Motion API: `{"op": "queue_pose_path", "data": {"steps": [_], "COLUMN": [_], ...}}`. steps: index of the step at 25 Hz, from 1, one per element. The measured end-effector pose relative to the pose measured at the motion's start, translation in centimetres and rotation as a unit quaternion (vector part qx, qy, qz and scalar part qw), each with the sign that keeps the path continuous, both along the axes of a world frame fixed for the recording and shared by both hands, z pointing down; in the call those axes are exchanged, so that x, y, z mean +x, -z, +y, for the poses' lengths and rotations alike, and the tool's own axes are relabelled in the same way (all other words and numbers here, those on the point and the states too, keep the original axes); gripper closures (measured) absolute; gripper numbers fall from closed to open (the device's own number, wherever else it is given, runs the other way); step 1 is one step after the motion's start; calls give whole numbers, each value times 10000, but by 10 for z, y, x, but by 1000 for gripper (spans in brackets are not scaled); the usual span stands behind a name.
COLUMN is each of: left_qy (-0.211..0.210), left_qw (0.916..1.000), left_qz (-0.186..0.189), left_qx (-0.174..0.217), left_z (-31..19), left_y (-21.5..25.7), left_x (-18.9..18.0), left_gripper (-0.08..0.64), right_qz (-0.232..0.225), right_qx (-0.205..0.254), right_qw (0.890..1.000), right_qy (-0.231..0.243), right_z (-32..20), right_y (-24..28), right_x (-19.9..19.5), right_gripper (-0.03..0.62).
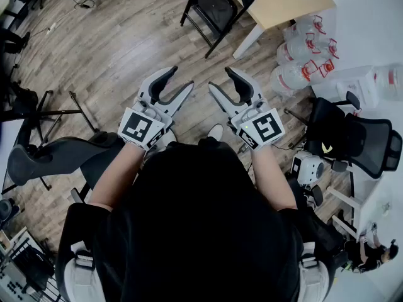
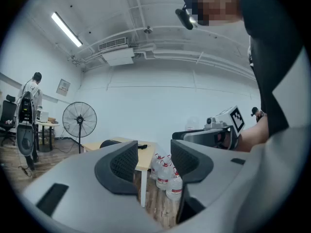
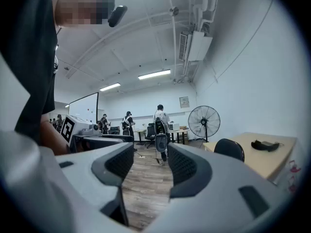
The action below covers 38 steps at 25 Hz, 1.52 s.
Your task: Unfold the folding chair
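Observation:
A black chair (image 1: 217,8) with a thin metal frame stands on its legs beside the wooden table (image 1: 283,5) at the top of the head view; its top is cut off by the frame edge. Its dark back (image 3: 228,150) shows by the table in the right gripper view. My left gripper (image 1: 181,79) and right gripper (image 1: 219,78) are held side by side in front of my body, well short of the chair. Both point level and stand open. The left gripper (image 2: 154,161) and the right gripper (image 3: 150,166) each have only air between their pads.
Several large water bottles (image 1: 299,61) stand on the floor right of the table. A black mesh office chair (image 1: 362,140) is at the right, a grey tipped chair (image 1: 56,156) at the left. A standing fan (image 3: 204,123) and people (image 3: 160,125) are farther back in the room.

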<state>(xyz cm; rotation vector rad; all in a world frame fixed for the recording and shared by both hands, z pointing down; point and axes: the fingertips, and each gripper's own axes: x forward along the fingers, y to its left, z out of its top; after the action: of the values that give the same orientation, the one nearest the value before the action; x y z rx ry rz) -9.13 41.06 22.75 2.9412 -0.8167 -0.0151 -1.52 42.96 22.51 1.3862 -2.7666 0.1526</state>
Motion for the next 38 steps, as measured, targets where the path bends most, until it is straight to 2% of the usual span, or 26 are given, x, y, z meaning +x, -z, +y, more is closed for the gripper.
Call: {"op": "queue_pose_path", "data": {"steps": [8,19,38], "left_qy": [-32,-48,272], "left_qw": [9999,9996,9985], "left_qz": [-153,-287,-473], "left_qx": [34,-32,-26], "left_z": [6,9,31], "left_y": [-4,-8,-17], "left_x": [-1,31,144], "left_gripper": [360,370,374], "right_qz": [-47,-198,-307], "right_qx": [-13,21,-163], "right_qw": [10000,9998,9991], "right_qy": [-55,-30,241], "right_z": [1,7,30], "right_y": [-5,-6,-29], "right_x": [-5,17,140], "right_gripper": [368,368,368]}}
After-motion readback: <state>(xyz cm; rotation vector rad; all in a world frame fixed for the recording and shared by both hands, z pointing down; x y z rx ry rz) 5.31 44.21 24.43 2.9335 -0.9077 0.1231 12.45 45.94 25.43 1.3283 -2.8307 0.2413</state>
